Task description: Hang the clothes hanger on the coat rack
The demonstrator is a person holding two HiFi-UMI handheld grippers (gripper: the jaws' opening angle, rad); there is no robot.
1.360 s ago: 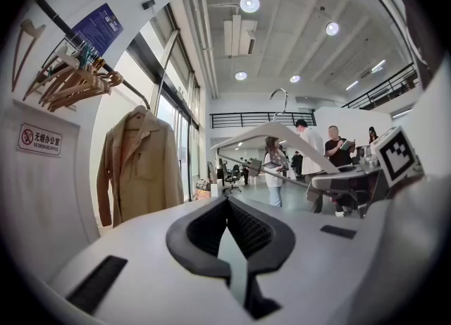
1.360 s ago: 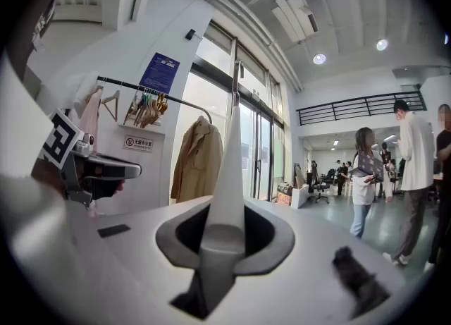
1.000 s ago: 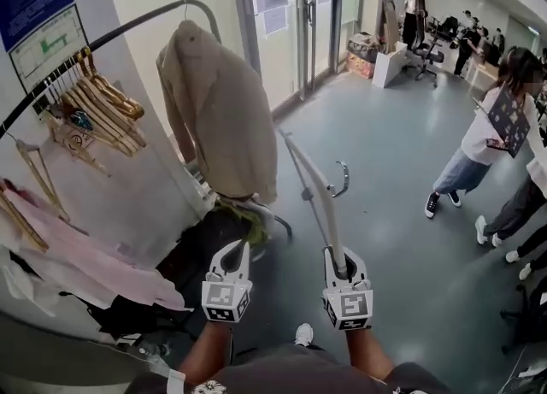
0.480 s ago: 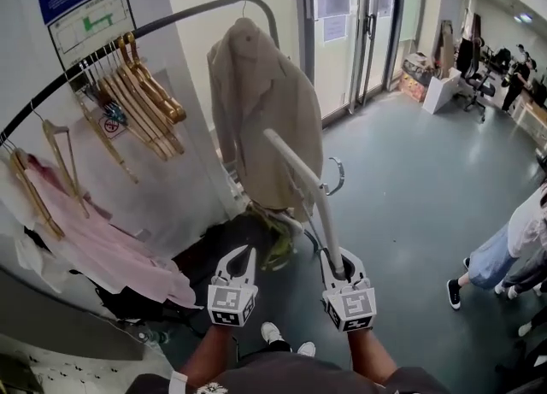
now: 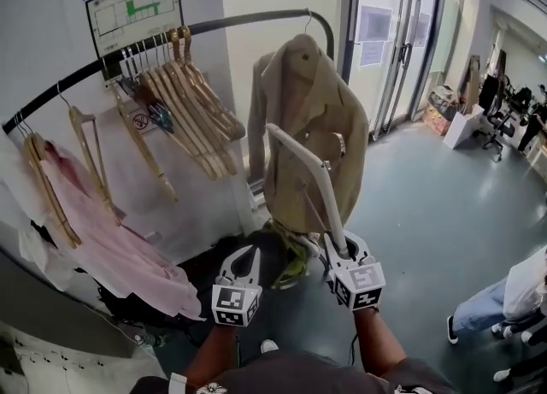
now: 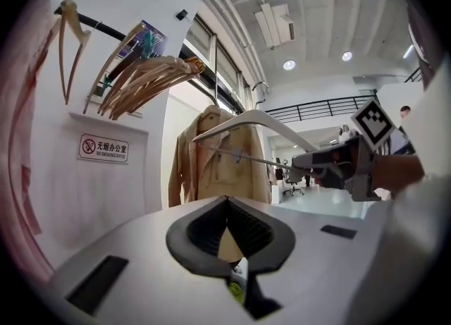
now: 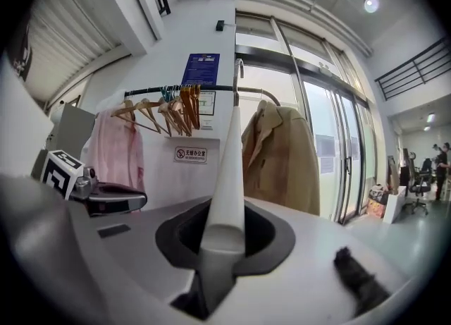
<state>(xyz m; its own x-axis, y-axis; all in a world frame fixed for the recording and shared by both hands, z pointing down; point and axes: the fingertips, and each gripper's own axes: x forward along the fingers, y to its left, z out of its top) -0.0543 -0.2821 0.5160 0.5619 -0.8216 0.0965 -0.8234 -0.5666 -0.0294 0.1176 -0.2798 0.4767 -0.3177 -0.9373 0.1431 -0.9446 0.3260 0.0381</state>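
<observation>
White hanger (image 5: 318, 170) stands clamped by one end in our right tongs (image 5: 344, 249), before the beige coat (image 5: 295, 102) and apart from the coat rack (image 5: 248, 20), while our left tongs (image 5: 248, 251) sit closed and empty just beside.

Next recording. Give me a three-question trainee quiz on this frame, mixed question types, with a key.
1. True or false: the white hanger already hangs on the rail.
2. Which tongs grip it? A: the left tongs. B: the right tongs.
3. Fill in: the garment at the rail's curved end is a beige ____.
Key: 1 false; 2 B; 3 coat.
</observation>
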